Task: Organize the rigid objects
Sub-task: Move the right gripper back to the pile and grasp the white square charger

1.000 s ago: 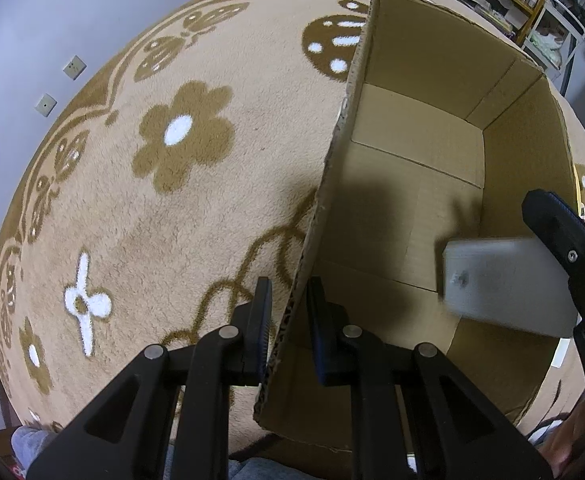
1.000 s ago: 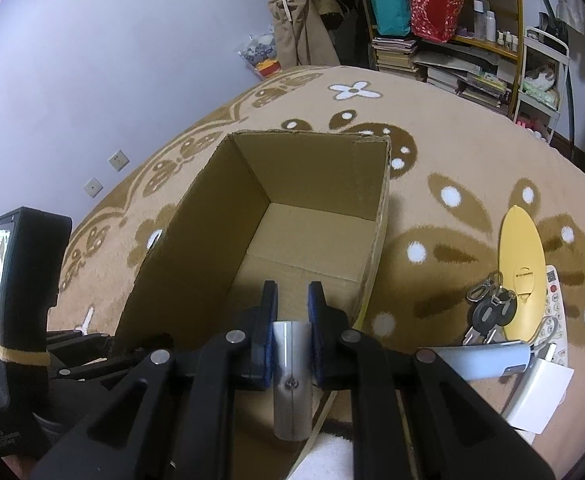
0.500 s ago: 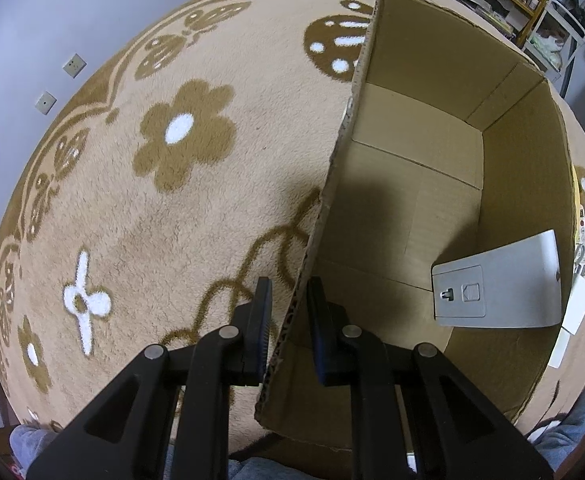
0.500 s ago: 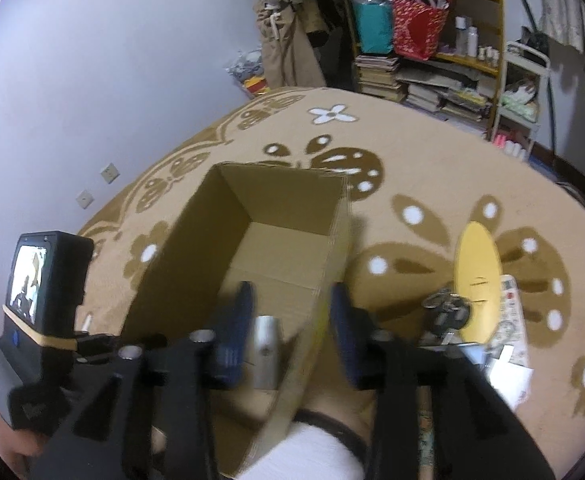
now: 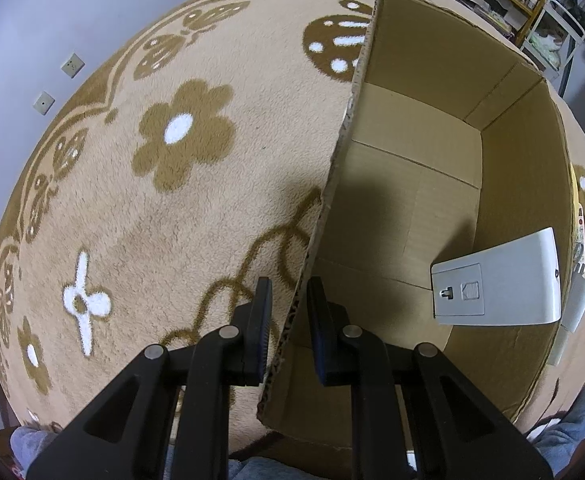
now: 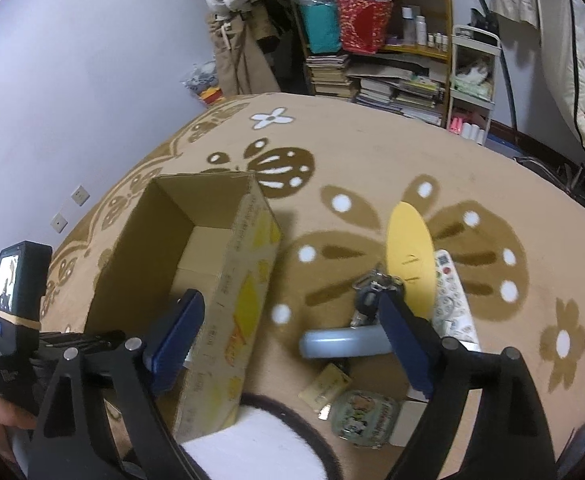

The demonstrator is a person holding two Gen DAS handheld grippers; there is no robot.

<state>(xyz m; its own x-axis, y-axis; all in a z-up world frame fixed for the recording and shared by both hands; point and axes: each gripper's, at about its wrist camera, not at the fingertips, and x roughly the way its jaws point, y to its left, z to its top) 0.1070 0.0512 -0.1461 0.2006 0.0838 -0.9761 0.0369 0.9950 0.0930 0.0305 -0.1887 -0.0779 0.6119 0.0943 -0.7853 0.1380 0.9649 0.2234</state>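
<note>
An open cardboard box (image 5: 412, 80) stands on a floral carpet. My left gripper (image 5: 288, 320) is shut on the top edge of its left wall, one pad on each side. Inside, a flat silver-grey device (image 5: 496, 280) leans against the right wall, touched by nothing. My right gripper (image 6: 292, 332) is opening wide above the box's printed right wall (image 6: 248, 280) and holds nothing. Its left finger (image 6: 176, 328) hangs over the box. Its right finger (image 6: 404, 344) hangs over the loose items.
Right of the box lie a pale blue handle (image 6: 344, 344), keys (image 6: 372, 292), a yellow oval piece (image 6: 408, 256), a white remote (image 6: 452, 304), a small tin (image 6: 362, 418) and a card (image 6: 324, 390). Crowded shelves (image 6: 372, 40) stand behind.
The right gripper let go of the silver-grey device, which dropped into the box and now leans on its wall. That gripper opened wide and drew back rightward. The left gripper kept its hold.
</note>
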